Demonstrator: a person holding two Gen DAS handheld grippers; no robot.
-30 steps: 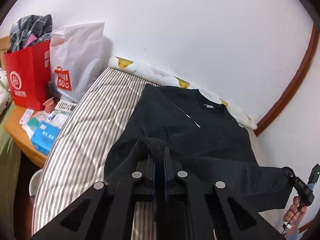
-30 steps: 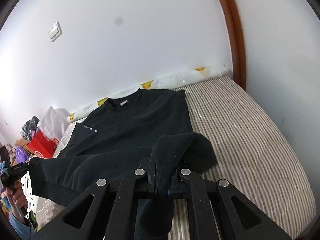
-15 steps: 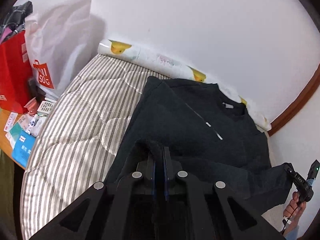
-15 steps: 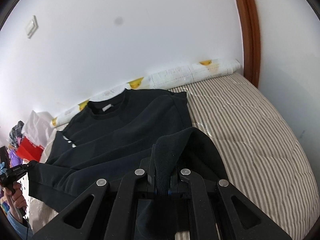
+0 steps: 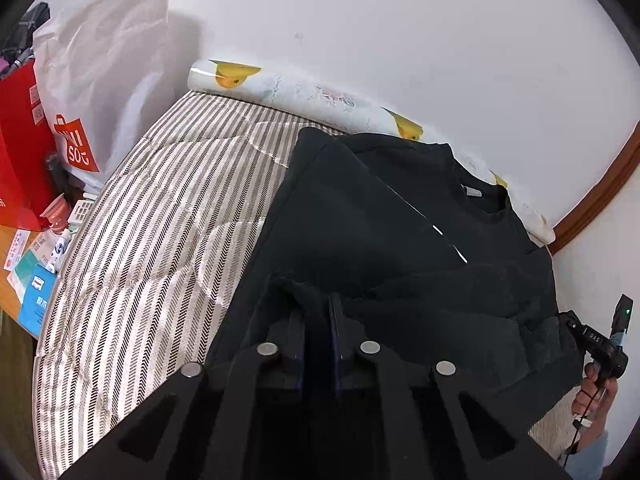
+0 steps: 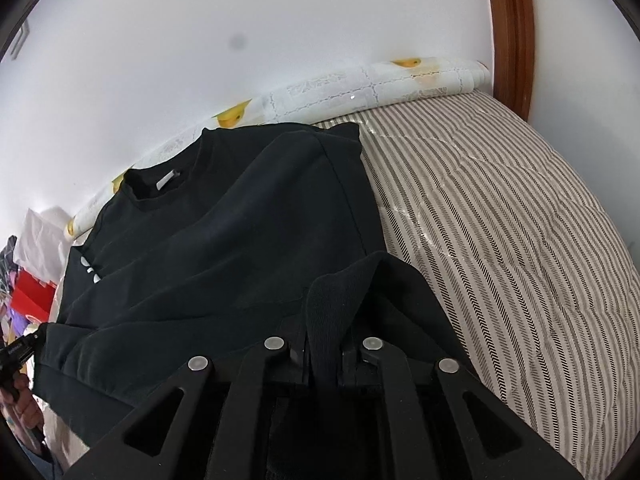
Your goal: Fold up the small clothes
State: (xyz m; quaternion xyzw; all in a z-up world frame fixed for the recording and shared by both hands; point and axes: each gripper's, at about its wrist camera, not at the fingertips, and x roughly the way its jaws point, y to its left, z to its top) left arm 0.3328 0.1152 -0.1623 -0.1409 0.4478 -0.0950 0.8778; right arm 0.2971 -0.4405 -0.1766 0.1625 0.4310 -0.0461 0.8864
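So, left wrist view: we see the left gripper (image 5: 319,312) with its black fingers (image 5: 335,320) pressed together on a bunched fold of the black long-sleeved sweatshirt (image 5: 360,220). The sweatshirt lies spread on the grey-and-white striped quilted bed cover (image 5: 160,240), collar toward the white wall (image 5: 400,40), lower hem lifted off the bed between both grippers. Far right, the right gripper (image 5: 592,336) shows small, in a hand (image 5: 596,392), at the other hem corner; we cannot tell its finger state here. A rolled white mat with yellow duck prints (image 5: 304,88) sits along the wall. Left of the bed, a white plastic shopping bag with red logo (image 5: 100,80) and a red paper bag (image 5: 20,140) stand by a wooden side table (image 5: 12,264) with small boxes.

Right wrist view: we see the right gripper (image 6: 325,344) fingers clamped on a ribbed hem fold of the sweatshirt (image 6: 240,220). Striped cover (image 6: 500,220) is bare to the right; a brown wooden door frame (image 6: 512,32) rises at the far corner. The left gripper (image 6: 20,350) is at the left edge, holding the opposite hem corner.
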